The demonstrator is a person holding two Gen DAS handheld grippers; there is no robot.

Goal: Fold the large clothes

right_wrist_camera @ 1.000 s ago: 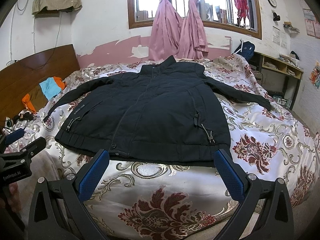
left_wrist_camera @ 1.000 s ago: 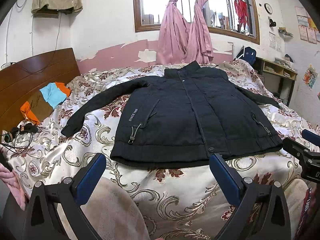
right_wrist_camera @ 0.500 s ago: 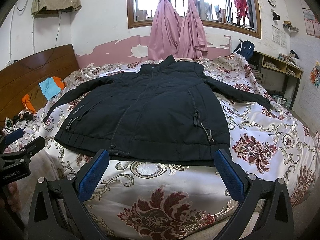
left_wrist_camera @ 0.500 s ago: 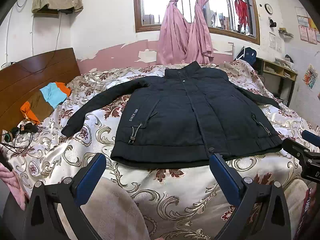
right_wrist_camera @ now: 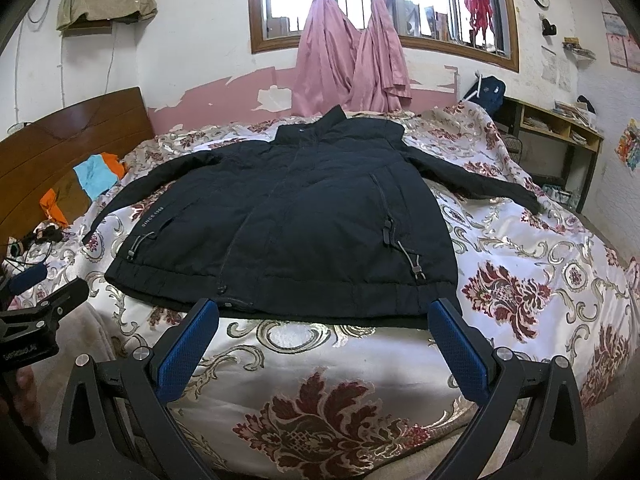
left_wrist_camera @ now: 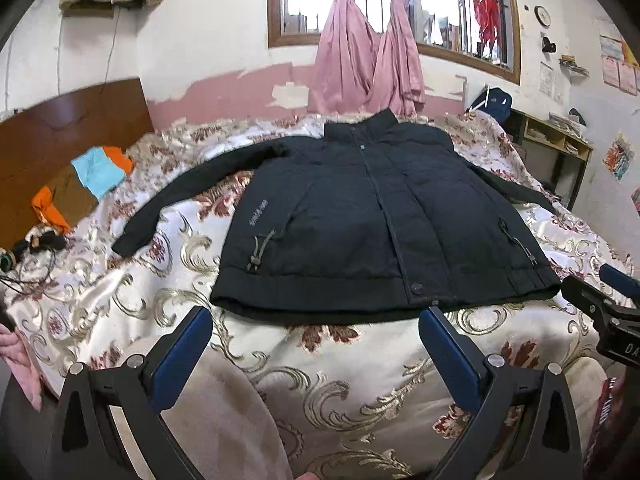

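Jacket [left_wrist_camera: 380, 216], dark and zipped, lies flat at the centre of both our views on the floral bedspread [right_wrist_camera: 520, 280], sleeves spread toward the left and right edges. Our left gripper [left_wrist_camera: 316, 344] and right gripper [right_wrist_camera: 326, 336] sit low in frame, just short of the hem, fingers wide apart, holding nothing

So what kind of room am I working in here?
A bedroom in a home, most likely: the jacket lies on a bed with a wooden headboard, under a window with pink curtains.
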